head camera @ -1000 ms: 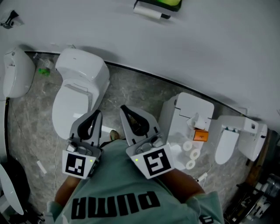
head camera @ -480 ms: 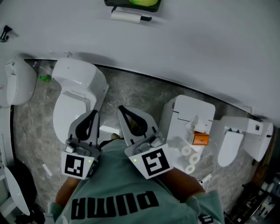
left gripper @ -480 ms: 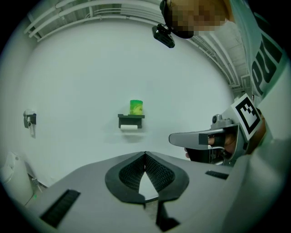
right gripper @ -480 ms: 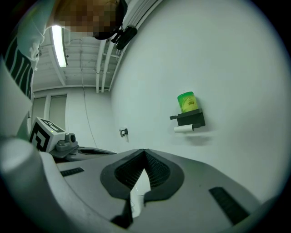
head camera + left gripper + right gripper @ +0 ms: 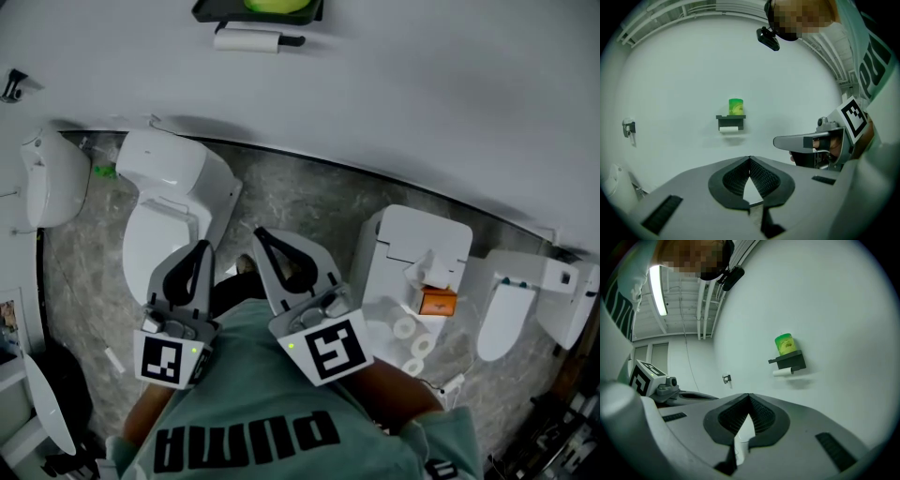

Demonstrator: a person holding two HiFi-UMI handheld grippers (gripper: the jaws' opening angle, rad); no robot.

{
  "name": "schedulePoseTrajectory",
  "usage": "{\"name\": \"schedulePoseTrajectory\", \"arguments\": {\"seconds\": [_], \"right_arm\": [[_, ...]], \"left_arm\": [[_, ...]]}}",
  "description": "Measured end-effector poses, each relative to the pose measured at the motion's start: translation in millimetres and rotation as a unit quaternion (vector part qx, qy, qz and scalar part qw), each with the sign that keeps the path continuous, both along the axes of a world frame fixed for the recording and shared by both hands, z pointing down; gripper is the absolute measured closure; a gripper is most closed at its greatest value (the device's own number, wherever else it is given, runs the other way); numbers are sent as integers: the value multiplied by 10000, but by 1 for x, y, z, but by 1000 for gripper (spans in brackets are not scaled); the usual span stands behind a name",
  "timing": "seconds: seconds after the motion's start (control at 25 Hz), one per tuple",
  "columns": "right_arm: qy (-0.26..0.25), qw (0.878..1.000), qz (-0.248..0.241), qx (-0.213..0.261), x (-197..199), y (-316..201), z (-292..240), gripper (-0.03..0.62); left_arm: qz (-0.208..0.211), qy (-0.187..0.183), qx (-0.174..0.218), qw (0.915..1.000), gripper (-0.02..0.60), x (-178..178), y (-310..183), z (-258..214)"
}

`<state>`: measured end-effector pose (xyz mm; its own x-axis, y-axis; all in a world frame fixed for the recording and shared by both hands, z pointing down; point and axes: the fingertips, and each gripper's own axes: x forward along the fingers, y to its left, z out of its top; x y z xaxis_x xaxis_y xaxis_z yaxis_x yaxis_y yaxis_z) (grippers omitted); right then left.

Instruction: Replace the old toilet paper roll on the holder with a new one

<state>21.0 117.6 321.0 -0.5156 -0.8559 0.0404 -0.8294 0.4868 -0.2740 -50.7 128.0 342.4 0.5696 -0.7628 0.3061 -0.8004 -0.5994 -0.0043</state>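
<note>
Early days, this looks like the approach step to me. The left gripper [image 5: 749, 160] and right gripper [image 5: 749, 396] both have their jaws pressed together with nothing between them. The old roll [image 5: 728, 129] is on the holder [image 5: 731, 118], well ahead of both sets of jaws and above the tips. New rolls [image 5: 407, 328] sit low, off to the right of the right jaws. Next move probably means getting up to the wall and opening one pair around the old roll.
</note>
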Motion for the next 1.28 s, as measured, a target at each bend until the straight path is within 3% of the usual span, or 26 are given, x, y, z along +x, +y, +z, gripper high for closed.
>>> {"name": "schedulePoseTrajectory", "arguments": {"seconds": [0.44, 0.88, 1.28], "right_arm": [[218, 9979, 613, 5, 10, -25, -1, 591], [715, 9905, 1174, -41, -8, -64, -13, 590], [1086, 9816, 1571, -72, -30, -96, -19, 591]], "left_arm": [[592, 217, 7, 9980, 577, 11, -36, -1], [1329, 615, 17, 9892, 577, 6, -82, -8], [1703, 926, 10, 9810, 577, -13, -118, -12]]}}
